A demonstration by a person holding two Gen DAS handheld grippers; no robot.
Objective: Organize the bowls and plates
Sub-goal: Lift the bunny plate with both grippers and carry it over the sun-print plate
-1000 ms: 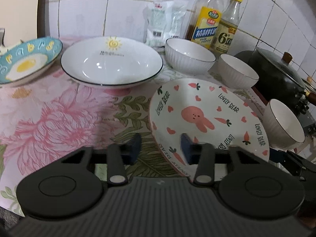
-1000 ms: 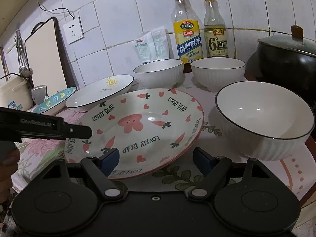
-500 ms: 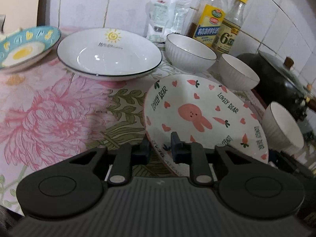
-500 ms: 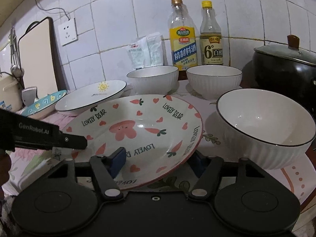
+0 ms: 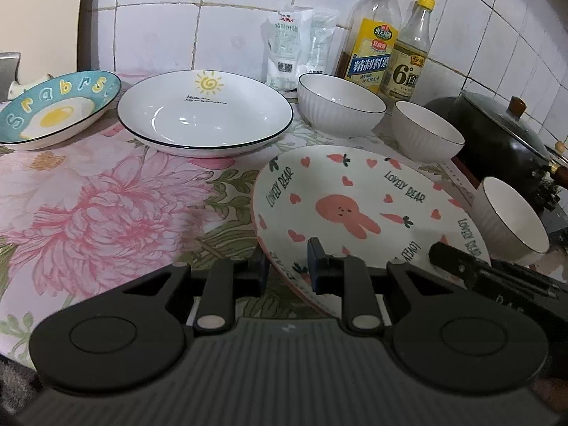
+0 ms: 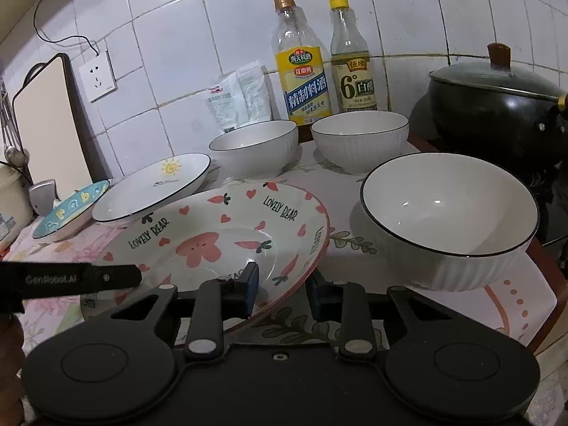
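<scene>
The bunny plate [image 5: 362, 206] with pink hearts and "LOVELY BEAR" lettering sits on the flowered cloth; it also shows in the right wrist view [image 6: 213, 245]. My left gripper [image 5: 285, 266] is shut on its near left rim, one finger above and one below. My right gripper [image 6: 282, 289] is shut on its near right rim, and the plate looks tilted. A white sun plate [image 5: 204, 112], a blue egg plate [image 5: 56, 106] and three white ribbed bowls [image 5: 340, 104] [image 5: 427, 131] [image 6: 449, 220] stand around it.
Two bottles [image 6: 305, 67] [image 6: 353, 58] and white packets [image 6: 239, 97] stand at the tiled wall. A black lidded pot [image 6: 497, 106] is at the right. A cutting board [image 6: 46, 120] leans at the left. The table's right edge [image 6: 546, 330] is near the closest bowl.
Both grippers have closed from wide open onto the bunny plate's near rim. The left gripper moved right to the plate's edge; the plate's near side now looks raised.
</scene>
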